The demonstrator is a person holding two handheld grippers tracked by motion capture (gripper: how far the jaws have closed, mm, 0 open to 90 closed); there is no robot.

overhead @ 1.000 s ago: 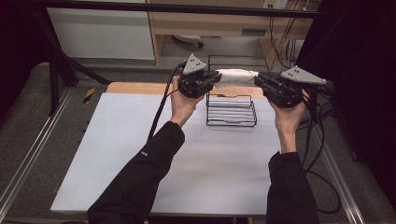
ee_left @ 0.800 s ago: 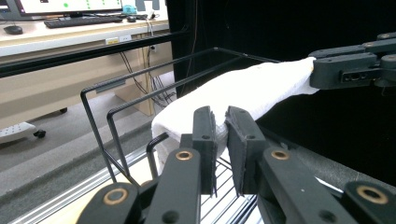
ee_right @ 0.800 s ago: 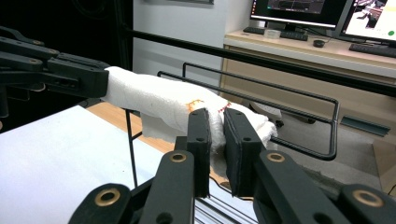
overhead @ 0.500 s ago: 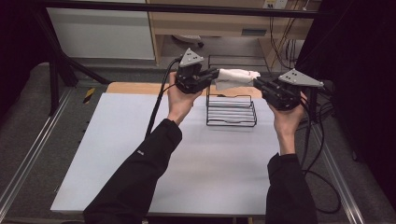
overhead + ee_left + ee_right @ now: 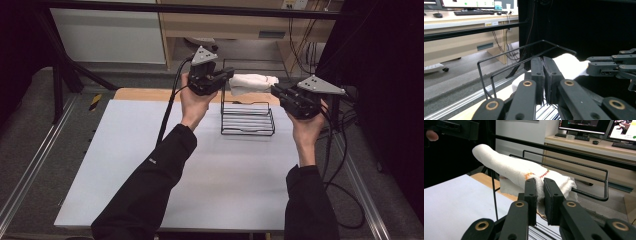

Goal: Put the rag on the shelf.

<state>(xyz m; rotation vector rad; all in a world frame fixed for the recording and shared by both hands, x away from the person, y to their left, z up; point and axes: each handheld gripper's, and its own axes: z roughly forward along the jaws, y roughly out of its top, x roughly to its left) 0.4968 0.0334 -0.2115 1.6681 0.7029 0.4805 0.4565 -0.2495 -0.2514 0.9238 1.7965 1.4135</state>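
A rolled white cloth (image 5: 252,82) with orange stitching hangs level between my two grippers, over the back rail of a black wire rack (image 5: 247,120). My left gripper (image 5: 231,75) is shut on the cloth's left end, and my right gripper (image 5: 274,90) is shut on its right end. In the left gripper view the jaws (image 5: 543,62) press together in front of the cloth (image 5: 569,66), with the rack's rails (image 5: 511,53) alongside. In the right gripper view the jaws (image 5: 540,183) pinch a fold of the cloth (image 5: 509,166) just in front of the rack rail (image 5: 574,173).
The rack stands at the back middle of a white table top (image 5: 150,175), with a strip of wood (image 5: 145,94) behind it. A black frame bar (image 5: 250,10) crosses above the far edge. Cables (image 5: 345,165) trail off the table's right side.
My left gripper has lifted slightly and tipped. The cloth between the grippers now looks thicker and sags a little lower. The right gripper has barely shifted.
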